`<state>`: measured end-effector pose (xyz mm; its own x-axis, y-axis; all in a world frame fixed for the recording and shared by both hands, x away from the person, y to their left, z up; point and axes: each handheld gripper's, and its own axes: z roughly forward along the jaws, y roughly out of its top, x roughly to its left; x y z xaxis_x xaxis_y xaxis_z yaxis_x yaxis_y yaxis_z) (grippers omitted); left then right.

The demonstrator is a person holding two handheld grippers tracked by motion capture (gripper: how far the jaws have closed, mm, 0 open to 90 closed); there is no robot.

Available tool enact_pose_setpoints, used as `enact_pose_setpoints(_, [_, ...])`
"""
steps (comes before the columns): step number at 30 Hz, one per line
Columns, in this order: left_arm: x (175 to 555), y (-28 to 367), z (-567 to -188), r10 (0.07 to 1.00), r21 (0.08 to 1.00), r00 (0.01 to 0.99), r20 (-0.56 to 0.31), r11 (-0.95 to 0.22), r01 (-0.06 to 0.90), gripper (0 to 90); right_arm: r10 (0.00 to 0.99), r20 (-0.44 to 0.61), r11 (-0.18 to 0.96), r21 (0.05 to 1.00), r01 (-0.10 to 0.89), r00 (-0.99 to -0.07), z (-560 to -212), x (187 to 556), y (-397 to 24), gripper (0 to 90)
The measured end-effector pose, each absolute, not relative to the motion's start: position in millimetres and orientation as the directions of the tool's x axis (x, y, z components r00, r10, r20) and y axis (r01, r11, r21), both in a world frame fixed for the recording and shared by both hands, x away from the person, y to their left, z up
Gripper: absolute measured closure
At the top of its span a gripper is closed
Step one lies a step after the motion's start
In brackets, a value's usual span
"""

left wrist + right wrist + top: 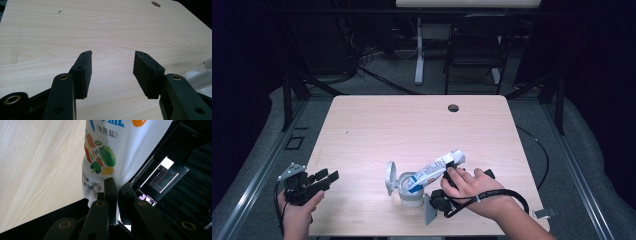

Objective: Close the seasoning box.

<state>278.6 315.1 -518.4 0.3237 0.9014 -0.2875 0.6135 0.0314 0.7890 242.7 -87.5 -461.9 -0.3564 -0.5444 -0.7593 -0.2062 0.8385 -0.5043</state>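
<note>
Bag (120, 147) top beyond frame edge

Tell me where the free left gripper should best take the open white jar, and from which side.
Probably the jar's round lower wall, approached level from the left. The flipped-up lid and the salt pouch tipped into its mouth, pinched by the right gripper, block the top; the left gripper stands open.

White salt bag (435, 170), printed with blue lettering and colourful vegetables (100, 157), folded at upper end. Held tilted, lower end angled down into mouth of white jar (411, 192). Jar upright near front edge of bench (412, 125), hinged round lid (390, 177) flipped open, standing at left side of jar.
</note>
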Motion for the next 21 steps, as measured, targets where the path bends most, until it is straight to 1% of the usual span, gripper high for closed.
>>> enact_pose_setpoints(10, [278.6,315.0,-518.9,0.902,0.791,0.320,-0.289,0.037,0.611,49.6,-0.550,-0.756,0.835,-0.506,-0.215,-0.356,-460.6,243.4,-86.5,88.1])
enact_pose_setpoints(11, [278.6,315.0,-518.9,0.902,0.791,0.320,-0.289,0.037,0.611,49.6,-0.552,-0.755,0.834,-0.510,-0.214,-0.353,-460.5,243.1,-86.4,88.3])
enact_pose_setpoints(12, [278.6,315.0,-518.9,0.902,0.790,0.320,-0.289,0.036,0.612,49.6,-0.571,-0.746,0.821,-0.535,-0.200,-0.343,-459.2,241.6,-84.7,88.4])
enact_pose_setpoints(13, [278.5,315.2,-518.6,0.902,0.789,0.321,-0.289,0.034,0.614,49.6,-0.568,-0.748,0.823,-0.530,-0.205,-0.344,-459.4,241.9,-85.0,88.5])
enact_pose_setpoints(14, [278.5,315.0,-518.8,0.902,0.791,0.320,-0.290,0.037,0.611,49.6,-0.551,-0.756,0.835,-0.505,-0.221,-0.354,-460.4,243.4,-86.5,88.7])
enact_pose_setpoints(17, [278.6,314.9,-519.0,0.901,0.792,0.321,-0.291,0.039,0.609,49.6,-0.569,-0.748,0.822,-0.530,-0.208,-0.343,-457.9,242.4,-84.8,89.2])
enact_pose_setpoints(21, [278.7,315.0,-519.1,0.902,0.792,0.320,-0.291,0.039,0.609,49.6,-0.573,-0.744,0.819,-0.535,-0.208,-0.343,-457.1,242.3,-84.5,89.5])
